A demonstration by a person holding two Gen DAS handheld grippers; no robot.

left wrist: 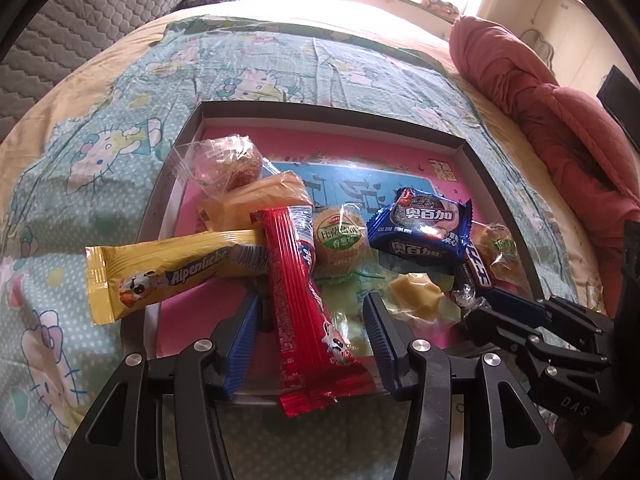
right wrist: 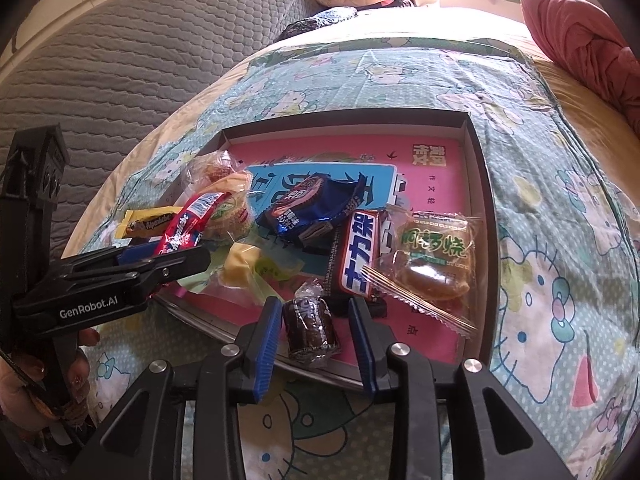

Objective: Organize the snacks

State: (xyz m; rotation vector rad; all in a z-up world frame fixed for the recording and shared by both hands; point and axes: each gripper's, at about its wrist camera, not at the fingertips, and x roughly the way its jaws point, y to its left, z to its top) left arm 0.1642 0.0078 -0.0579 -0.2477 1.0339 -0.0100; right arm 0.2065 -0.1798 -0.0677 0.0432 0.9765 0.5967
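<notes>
1. The left gripper [left wrist: 312, 332] has its jaws apart on either side of the red candy stick [left wrist: 308, 312], which overhangs the near edge of the tray [left wrist: 486, 168].
2. The right gripper [right wrist: 314, 338] has its jaws apart around a small dark wrapped cake [right wrist: 312, 332] at the tray's near edge.
3. The tray lies on the bed [left wrist: 100, 128].
</notes>
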